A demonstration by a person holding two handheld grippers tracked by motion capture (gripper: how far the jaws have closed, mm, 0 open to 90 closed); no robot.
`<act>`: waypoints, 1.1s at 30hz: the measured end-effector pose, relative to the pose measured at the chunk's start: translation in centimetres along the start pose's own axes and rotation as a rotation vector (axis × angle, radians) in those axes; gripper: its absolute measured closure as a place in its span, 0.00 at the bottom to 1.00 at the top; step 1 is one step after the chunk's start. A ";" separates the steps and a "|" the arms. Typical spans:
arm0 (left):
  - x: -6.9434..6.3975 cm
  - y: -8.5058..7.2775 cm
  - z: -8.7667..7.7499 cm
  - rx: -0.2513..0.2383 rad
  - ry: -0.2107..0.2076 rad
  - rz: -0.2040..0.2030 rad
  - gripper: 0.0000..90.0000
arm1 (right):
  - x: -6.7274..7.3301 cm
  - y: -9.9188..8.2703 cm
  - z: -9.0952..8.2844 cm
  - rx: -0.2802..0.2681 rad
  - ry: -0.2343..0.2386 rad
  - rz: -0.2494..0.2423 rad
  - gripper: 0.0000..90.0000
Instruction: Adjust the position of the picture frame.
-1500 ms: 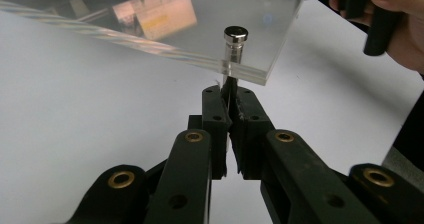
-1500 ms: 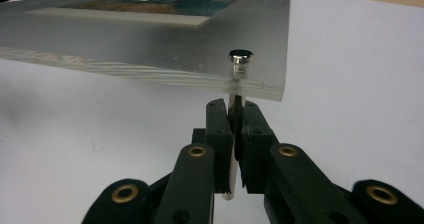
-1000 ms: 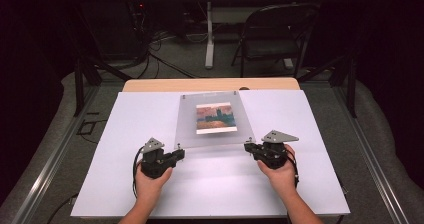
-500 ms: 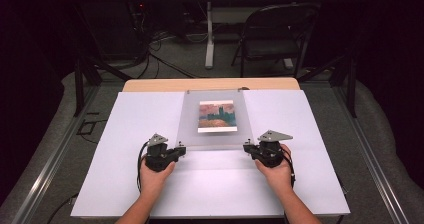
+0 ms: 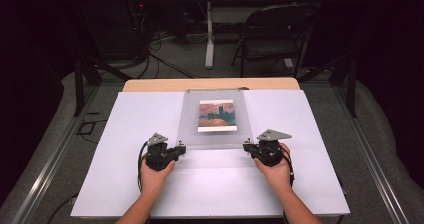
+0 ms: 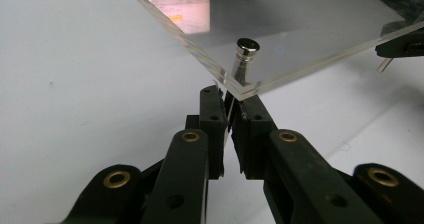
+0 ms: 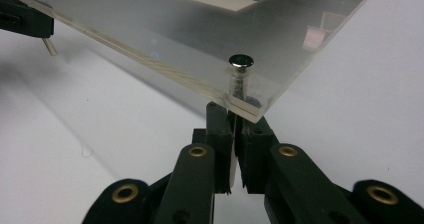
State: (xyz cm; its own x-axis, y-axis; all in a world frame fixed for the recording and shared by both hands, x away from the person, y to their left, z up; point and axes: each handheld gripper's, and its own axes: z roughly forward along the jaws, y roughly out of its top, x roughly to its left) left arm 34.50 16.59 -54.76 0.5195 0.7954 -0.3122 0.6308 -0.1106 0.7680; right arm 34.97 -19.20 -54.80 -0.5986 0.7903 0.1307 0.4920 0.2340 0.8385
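A: Clear acrylic frame (image 5: 212, 118), flat panel, printed picture (image 5: 216, 115) sandwiched inside. It sits mid-counter, near edge lifted off the sheet.

B: Tools?

A: Left tool (image 5: 178, 149) at the frame's near-left corner, jaws pressed together on the silver standoff pin (image 6: 243, 59) under that corner. Right tool (image 5: 248, 147) at the near-right corner, pinching its own pin (image 7: 239, 76) likewise.

B: Surface?

A: Counter (image 5: 280, 184) covered in matte white sheet, wooden edge beyond the frame's far side. Dark room behind: folding chair (image 5: 276, 34), floor cables (image 5: 165, 64), grey carpet.

B: Edges?

A: Polished, layered at the corners.
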 end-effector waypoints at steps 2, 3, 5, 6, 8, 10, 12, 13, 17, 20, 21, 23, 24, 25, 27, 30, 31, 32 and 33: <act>0.0 0.0 0.1 -0.002 0.002 -0.004 0.93 | 0.0 0.1 0.1 -0.002 -0.003 0.000 0.95; 0.0 0.0 0.2 0.002 -0.001 -0.001 0.93 | -0.1 0.1 0.1 -0.003 -0.007 0.000 0.95; -0.2 -0.1 0.4 0.006 -0.002 0.009 0.93 | -0.3 0.0 0.2 0.006 -0.017 0.004 0.95; -0.2 -0.1 0.5 0.010 0.005 0.013 0.93 | -0.4 -0.1 0.2 0.007 -0.015 0.010 0.95; -0.3 -0.2 0.5 0.012 0.006 0.014 0.93 | -0.6 -0.2 0.3 0.012 -0.008 0.027 0.95; -0.2 -0.2 0.5 0.010 0.006 0.011 0.93 | -0.6 -0.3 0.3 0.013 -0.009 0.023 0.95; -0.2 -0.3 0.4 0.011 0.009 0.008 0.93 | -0.5 -0.3 0.3 0.013 -0.011 0.019 0.95; -0.2 -0.3 0.4 0.013 0.010 0.009 0.93 | -0.4 -0.3 0.4 0.011 -0.008 0.020 0.95; -0.3 -0.4 0.3 0.013 0.018 0.016 0.93 | -0.3 -0.4 0.3 0.018 -0.003 0.019 0.95; -0.2 -0.5 0.3 0.016 0.021 0.014 0.93 | -0.1 -0.4 0.3 0.024 0.003 0.019 0.95; -0.2 -0.5 0.2 0.017 0.019 0.014 0.93 | -0.1 -0.4 0.3 0.023 0.006 0.015 0.95; -0.1 -0.6 0.2 0.019 0.020 0.014 0.93 | 0.0 -0.5 0.3 0.024 0.008 0.016 0.95; -0.1 -0.6 0.2 0.023 0.019 0.014 0.93 | 0.0 -0.5 0.3 0.024 0.008 0.013 0.95; -0.1 -0.6 0.2 0.021 0.019 0.014 0.93 | 0.0 -0.5 0.3 0.026 0.009 0.014 0.95; -0.2 -0.6 0.3 0.025 0.018 0.013 0.93 | 0.0 -0.5 0.3 0.033 0.007 0.017 0.95; -0.1 -0.7 0.4 0.027 0.019 0.015 0.93 | 0.0 -0.6 0.4 0.041 0.007 0.016 0.95; -0.1 -0.7 0.4 0.030 0.020 0.016 0.93 | 0.0 -0.7 0.4 0.038 0.009 0.015 0.95; -0.1 -0.8 0.4 0.036 0.023 0.018 0.93 | 0.0 -0.7 0.5 0.041 0.009 0.015 0.95; -0.1 -0.8 0.4 0.038 0.022 0.016 0.93 | 0.0 -0.7 0.5 0.041 0.009 0.015 0.95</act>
State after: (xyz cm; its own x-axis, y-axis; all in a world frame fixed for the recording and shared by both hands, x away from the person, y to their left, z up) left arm 34.23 16.37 -55.57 0.5170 0.8063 -0.2873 0.6441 -0.1454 0.7510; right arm 34.96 -19.11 -55.64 -0.5963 0.7890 0.1480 0.5263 0.2450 0.8142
